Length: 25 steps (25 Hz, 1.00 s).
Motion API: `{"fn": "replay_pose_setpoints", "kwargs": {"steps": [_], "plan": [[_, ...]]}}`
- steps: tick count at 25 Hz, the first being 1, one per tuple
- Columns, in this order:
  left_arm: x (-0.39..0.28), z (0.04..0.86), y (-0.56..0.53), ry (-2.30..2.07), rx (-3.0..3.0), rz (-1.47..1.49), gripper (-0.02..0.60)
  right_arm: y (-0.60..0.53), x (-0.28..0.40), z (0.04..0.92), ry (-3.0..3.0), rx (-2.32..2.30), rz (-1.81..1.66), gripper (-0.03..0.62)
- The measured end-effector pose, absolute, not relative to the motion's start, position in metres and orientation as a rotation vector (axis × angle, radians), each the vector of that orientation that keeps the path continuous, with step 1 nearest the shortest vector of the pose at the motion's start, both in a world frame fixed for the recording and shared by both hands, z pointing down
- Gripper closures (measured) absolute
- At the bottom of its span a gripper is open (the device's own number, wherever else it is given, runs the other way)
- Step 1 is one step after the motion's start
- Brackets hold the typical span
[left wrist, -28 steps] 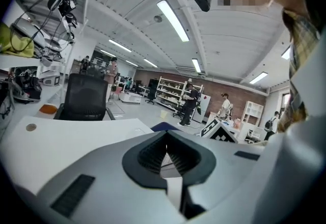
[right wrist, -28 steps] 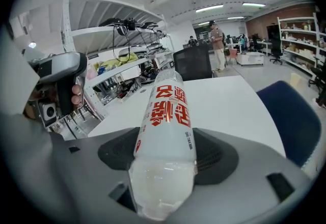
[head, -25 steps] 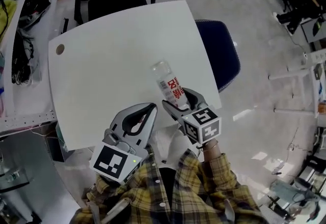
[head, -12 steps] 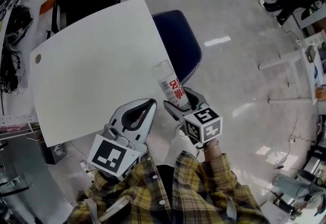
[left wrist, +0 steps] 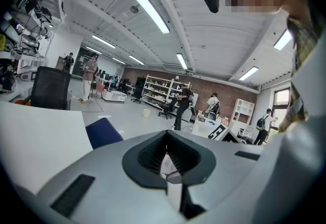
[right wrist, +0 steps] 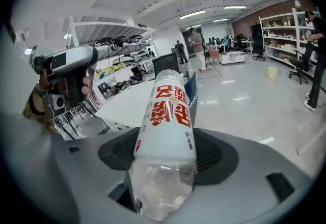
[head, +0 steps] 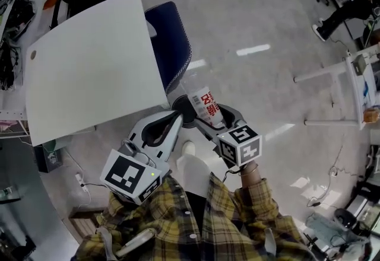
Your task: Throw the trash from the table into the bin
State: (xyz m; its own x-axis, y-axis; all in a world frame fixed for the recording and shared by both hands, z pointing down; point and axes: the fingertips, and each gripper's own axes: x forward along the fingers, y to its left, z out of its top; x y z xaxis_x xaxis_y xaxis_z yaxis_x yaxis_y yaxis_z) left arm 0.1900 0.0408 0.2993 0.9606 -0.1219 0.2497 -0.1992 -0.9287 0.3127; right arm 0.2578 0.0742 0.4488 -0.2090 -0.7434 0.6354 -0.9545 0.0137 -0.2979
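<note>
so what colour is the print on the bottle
Red; the bottle shows best in the right gripper view.

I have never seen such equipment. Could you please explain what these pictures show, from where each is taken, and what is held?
No robot is here: a person in a checked shirt holds a two-jaw hand tool in each hand. The head view comes from a camera on the person's head, looking down. The other two come from a camera on each tool, looking along its jaws. The right gripper is shut on a plastic bottle with a white label and red print, over the floor. The left gripper has its jaws together and holds nothing that I can see. The white table shows nothing on it; a blue chair stands beside it. No bin is in view.
</note>
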Motion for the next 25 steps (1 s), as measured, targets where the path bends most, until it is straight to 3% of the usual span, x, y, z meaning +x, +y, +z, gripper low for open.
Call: {"fn": "replay_pose_setpoints", "kwargs": {"steps": [14, 25], "plan": [[0.209, 0.334, 0.071, -0.113, 2.76, 0.501, 0.572, 0.14, 0.282, 0.505, -1.818, 1.809, 1.23, 0.281], [0.197, 0.47, 0.062, -0.125, 2.648, 0.637, 0.572, 0.139, 0.259, 0.664, -1.687, 1.686, 1.462, 0.281]]}}
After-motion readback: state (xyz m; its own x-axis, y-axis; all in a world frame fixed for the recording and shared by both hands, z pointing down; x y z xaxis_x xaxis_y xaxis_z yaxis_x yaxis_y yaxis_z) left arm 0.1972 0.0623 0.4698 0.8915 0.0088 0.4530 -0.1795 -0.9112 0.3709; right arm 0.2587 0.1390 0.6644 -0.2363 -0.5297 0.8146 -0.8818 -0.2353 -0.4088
